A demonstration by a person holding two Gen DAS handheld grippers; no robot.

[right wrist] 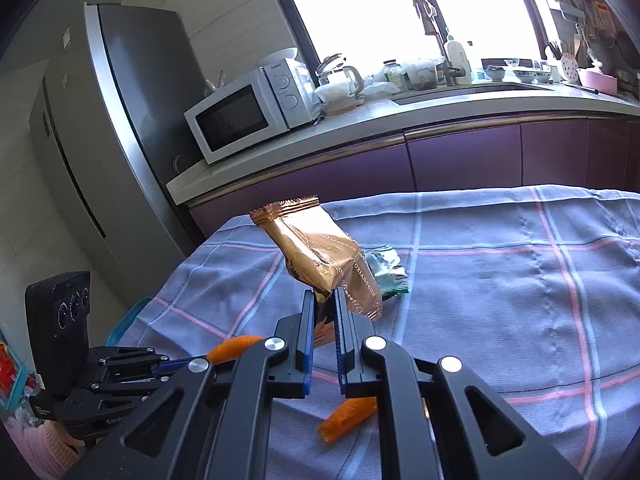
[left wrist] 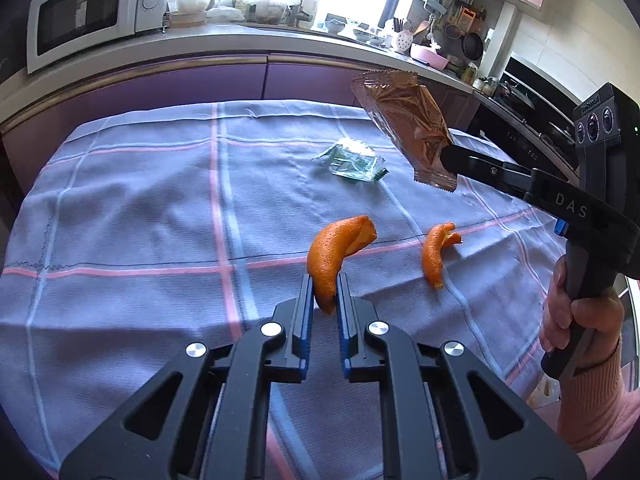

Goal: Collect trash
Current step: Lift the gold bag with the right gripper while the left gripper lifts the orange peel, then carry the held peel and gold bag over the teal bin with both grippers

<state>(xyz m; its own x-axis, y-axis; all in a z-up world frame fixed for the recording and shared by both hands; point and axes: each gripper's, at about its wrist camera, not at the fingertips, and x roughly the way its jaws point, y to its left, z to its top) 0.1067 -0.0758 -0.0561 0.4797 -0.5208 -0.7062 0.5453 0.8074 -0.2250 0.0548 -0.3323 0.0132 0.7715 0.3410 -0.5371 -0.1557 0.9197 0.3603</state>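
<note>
Left gripper (left wrist: 324, 292) pinches orange peel (left wrist: 336, 248) by its tip, right gripper (right wrist: 324, 308) clamps brown wrapper (right wrist: 320, 256) by one corner; either may slip free, while second peel (left wrist: 436, 254) at 3 o'clock waits.

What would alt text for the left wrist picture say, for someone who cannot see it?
Left tongs pinch a curved orange peel above a checked tablecloth, while the right tongs hold up a brown wrapper. A second peel and a green wrapper lie on the cloth.
</note>
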